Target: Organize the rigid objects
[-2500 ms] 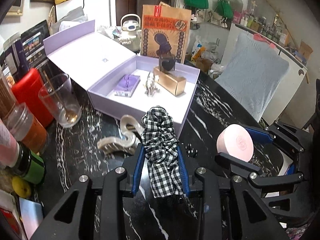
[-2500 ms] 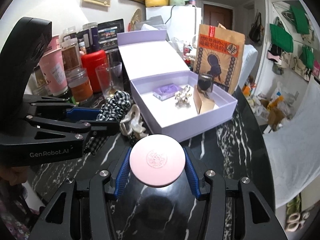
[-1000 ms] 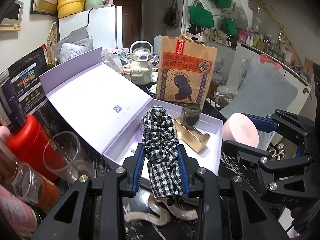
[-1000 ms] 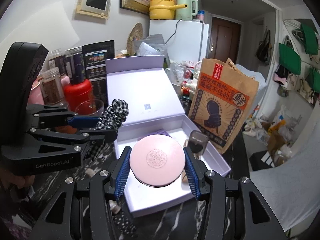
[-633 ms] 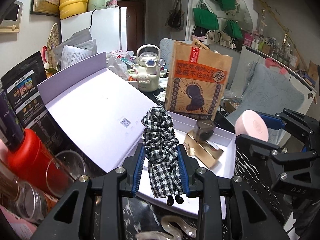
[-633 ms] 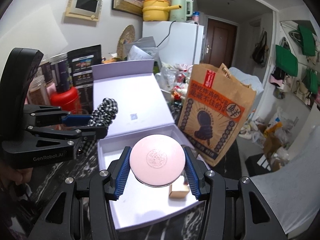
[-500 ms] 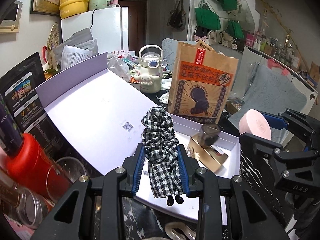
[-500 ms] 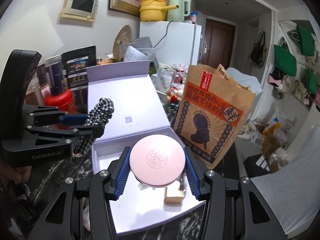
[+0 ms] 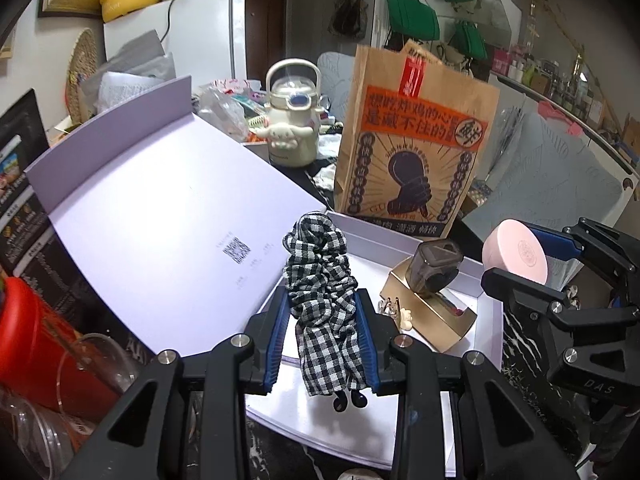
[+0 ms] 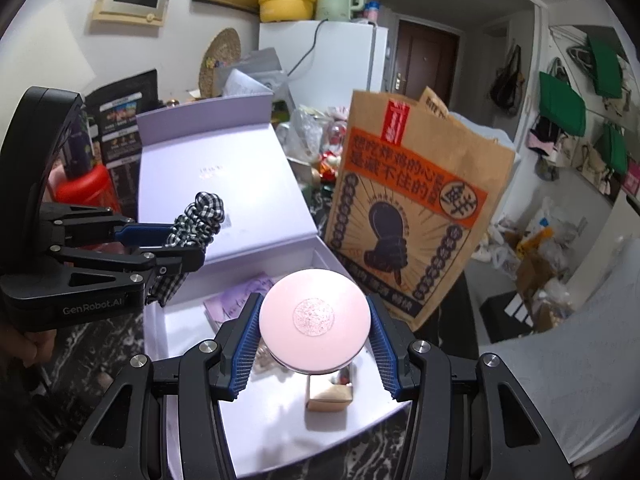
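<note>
So the big lavender gift box [image 9: 490, 380] sits open on the black marble desk [image 10: 320, 446], lid [image 9: 160, 240] flopped back to the left, and both tools are hovering over its tray with something in each.

Biggest worry imo is the brown paper bag [image 9: 412, 152] standing right behind the box. It looks light, and a swing of the right tool [image 10: 314, 334] toward the back wall could tip it.

Next, the gold box [image 9: 434, 320] with the dark glass bottle [image 9: 434, 270] perched on top of it, inside the tray. That bottle looks wobbly up there. The right tool is pinching the round pink compact [image 10: 314, 316] just above that spot, so lowering it straight down probably knocks the bottle over.

The left tool [image 9: 324, 334] is squeezed on the black-and-white checked scrunchie [image 9: 322, 280], which hangs loose below the fingers. Floppy fabric may snag the pad on release and land half over the rim. There's also a small hair clip [image 9: 394, 308] underneath it that could get buried.
</note>
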Demonstrator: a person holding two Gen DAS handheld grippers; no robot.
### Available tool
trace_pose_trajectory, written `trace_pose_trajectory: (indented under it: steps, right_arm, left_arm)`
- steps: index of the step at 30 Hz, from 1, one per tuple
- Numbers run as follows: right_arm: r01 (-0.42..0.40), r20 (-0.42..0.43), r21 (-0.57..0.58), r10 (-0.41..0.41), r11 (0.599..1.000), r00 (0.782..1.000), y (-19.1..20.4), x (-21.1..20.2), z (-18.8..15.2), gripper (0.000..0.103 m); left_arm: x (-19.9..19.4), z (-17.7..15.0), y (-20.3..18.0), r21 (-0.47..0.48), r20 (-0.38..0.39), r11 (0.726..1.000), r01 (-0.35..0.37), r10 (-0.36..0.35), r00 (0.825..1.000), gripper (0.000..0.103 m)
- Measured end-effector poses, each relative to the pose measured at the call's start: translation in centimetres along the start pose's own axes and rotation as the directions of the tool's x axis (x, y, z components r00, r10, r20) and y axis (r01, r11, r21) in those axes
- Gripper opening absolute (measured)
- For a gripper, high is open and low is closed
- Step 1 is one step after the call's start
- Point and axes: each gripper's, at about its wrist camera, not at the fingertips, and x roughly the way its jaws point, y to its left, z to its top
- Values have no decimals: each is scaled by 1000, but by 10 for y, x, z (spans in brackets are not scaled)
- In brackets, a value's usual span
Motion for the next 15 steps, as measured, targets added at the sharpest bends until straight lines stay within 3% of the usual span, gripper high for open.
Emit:
trace_pose_trajectory:
  steps: [15]
  right_arm:
    - [0, -78, 31, 3, 1000, 997, -13, 32, -21, 50]
  left_arm:
    - [39, -6, -1, 12, -94, 1000, 21, -20, 995, 32]
